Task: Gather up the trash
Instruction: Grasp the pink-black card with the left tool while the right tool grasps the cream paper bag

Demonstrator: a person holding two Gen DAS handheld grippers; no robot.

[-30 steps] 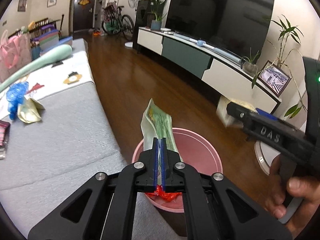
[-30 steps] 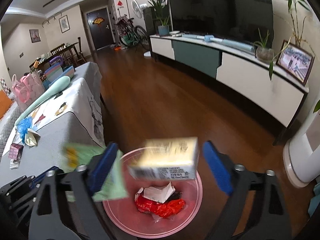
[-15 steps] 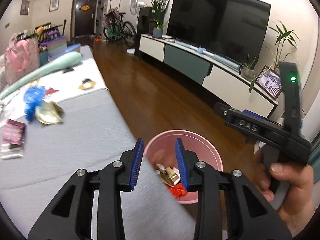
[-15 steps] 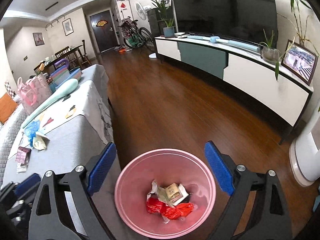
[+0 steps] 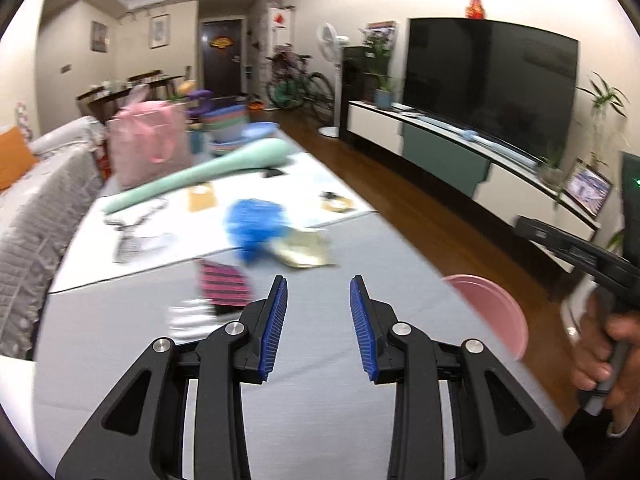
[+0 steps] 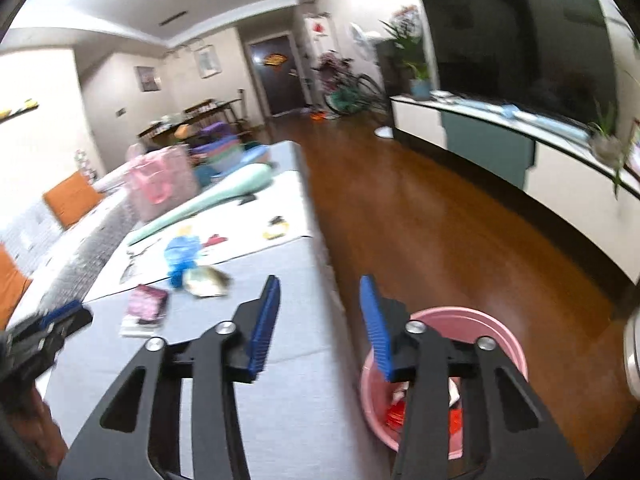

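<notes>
- Both grippers are empty: the left gripper (image 5: 318,322) has its blue-padded jaws spread apart above the grey table top (image 5: 320,400), and the right gripper (image 6: 318,324) is likewise spread wide, one finger over the table edge and the other over the pink bin (image 6: 508,340).
- Grey cloth covers the near part of the long table; farther along lies a white patterned cloth (image 5: 168,216), with a long mint-green object (image 5: 208,168) lying across it and a pink bag (image 5: 150,140) standing behind.
- Around it is a living room with a dark wood floor (image 6: 440,232), a large television (image 5: 488,84) over a low white and green cabinet (image 5: 444,156), potted plants, a standing fan and a bicycle near the dark door at the far end.
- A hand (image 5: 604,364) grips the handle of the right gripper at the right edge of the left wrist view; the body of that gripper reaches in from the right, above the bin.
- Trash on the table sits ahead of the left gripper: a crumpled blue plastic piece (image 5: 256,228), a pale crumpled wrapper (image 5: 304,248) just beside it, and a pink striped packet (image 5: 224,284) nearer the fingers, next to a blurred white piece.
- On the floor, the pink bin stands just off the table's edge, and the right wrist view shows red and white scraps (image 6: 400,412) inside, partly hidden by the finger.
- Motion blur softens both views, so print on the wrappers cannot be read.
</notes>
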